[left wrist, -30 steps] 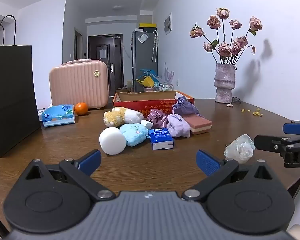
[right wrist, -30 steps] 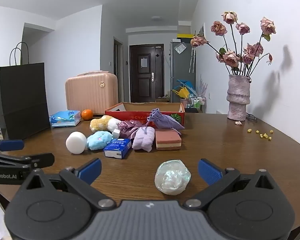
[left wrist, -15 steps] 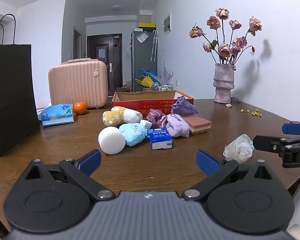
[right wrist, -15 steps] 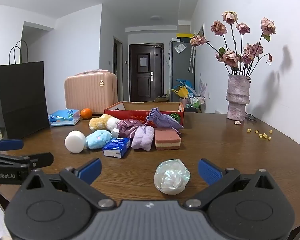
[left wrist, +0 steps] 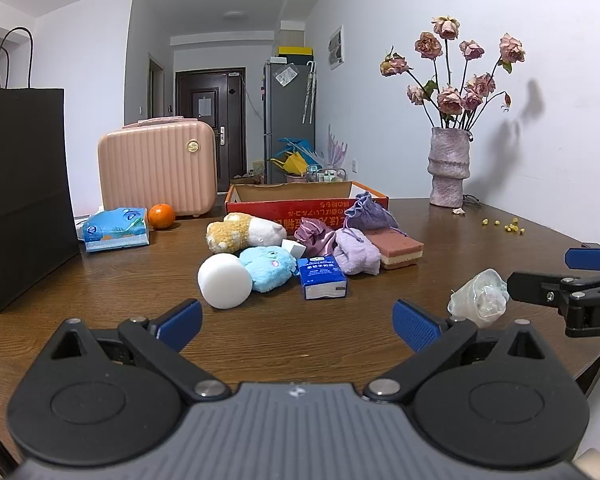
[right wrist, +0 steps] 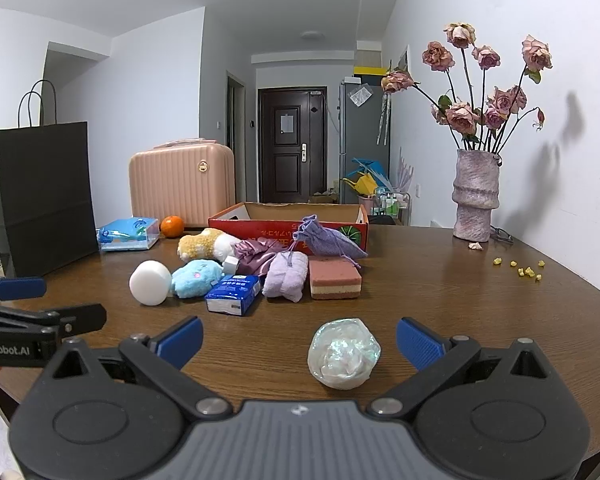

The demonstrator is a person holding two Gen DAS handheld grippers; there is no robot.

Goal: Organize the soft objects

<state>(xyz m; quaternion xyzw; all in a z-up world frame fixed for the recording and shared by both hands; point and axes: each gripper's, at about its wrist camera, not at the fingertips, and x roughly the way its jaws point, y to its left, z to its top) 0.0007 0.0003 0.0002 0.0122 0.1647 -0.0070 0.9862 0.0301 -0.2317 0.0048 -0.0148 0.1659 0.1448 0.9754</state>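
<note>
A pile of soft things lies mid-table: a white foam puck (left wrist: 225, 286), a blue plush (left wrist: 269, 268), a yellow plush (left wrist: 236, 233), a blue tissue pack (left wrist: 322, 282), purple pouches (left wrist: 367, 213), a lilac towel (left wrist: 357, 255) and a pink sponge (left wrist: 398, 246). A red cardboard box (left wrist: 300, 202) stands behind them. A crumpled shiny bag (right wrist: 343, 353) lies between my right gripper's fingers; the right gripper (right wrist: 299, 340) is open. My left gripper (left wrist: 296, 320) is open and empty, in front of the pile.
A black paper bag (left wrist: 20, 196) stands at the left. A pink suitcase (left wrist: 156, 166), an orange (left wrist: 161, 216) and a blue tissue packet (left wrist: 115, 229) are at the back left. A vase of dried roses (left wrist: 449, 172) stands at the back right.
Both views have shifted slightly; the grippers have hardly moved and stay open. The objects lie as before.
</note>
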